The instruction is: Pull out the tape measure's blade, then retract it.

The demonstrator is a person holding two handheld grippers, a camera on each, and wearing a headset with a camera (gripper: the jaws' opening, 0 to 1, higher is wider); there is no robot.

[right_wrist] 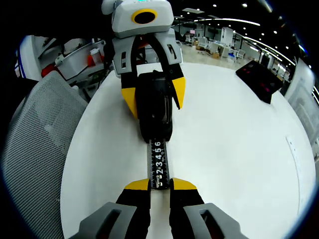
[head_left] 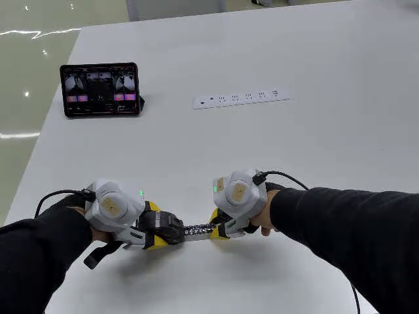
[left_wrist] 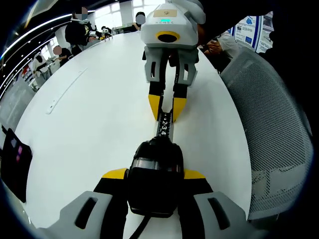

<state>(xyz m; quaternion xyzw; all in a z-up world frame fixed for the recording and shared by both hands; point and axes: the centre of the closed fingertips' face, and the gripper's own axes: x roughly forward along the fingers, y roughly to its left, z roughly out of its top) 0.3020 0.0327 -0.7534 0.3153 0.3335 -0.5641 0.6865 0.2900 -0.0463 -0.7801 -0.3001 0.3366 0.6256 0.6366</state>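
Note:
A black tape measure case (head_left: 165,227) rests on the white table near its front edge. My left gripper (head_left: 156,225) is shut on the case (left_wrist: 155,174), yellow-tipped fingers (left_wrist: 115,174) on both sides of it. A short length of black blade (head_left: 200,229) with white numbers runs out of it toward the right. My right gripper (head_left: 218,229) is shut on the blade's end (right_wrist: 159,175). In the right gripper view the case (right_wrist: 154,112) stands a short way ahead, with the left gripper (right_wrist: 153,102) around it. In the left gripper view the right gripper (left_wrist: 167,110) holds the blade (left_wrist: 164,125).
A black tablet (head_left: 100,89) with a lit screen stands at the back left of the table. A white power strip (head_left: 241,99) lies flat at the back centre. A mesh office chair (left_wrist: 269,129) stands beside the table edge. Cables (head_left: 288,175) trail from both grippers.

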